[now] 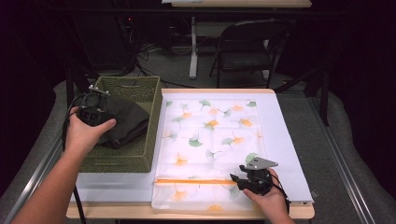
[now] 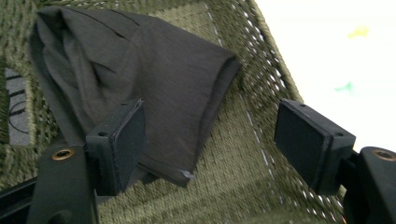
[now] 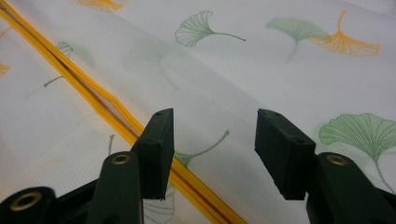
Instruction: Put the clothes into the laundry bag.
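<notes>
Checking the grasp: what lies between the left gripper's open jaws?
In the left gripper view, the folded dark grey cloth edge and green woven basket floor lie between the left gripper jaws.

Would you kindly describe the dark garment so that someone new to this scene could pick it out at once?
Start at the green woven basket on the table's left side, beside the white leaf-printed mesh bag. Inside it lies the dark grey garment, loosely folded, with the open left tool poised at its edge. It is the one dark, plain cloth there; the bag beside it is pale, printed and has an orange zip.

Matt dark cloth — woven basket
</notes>
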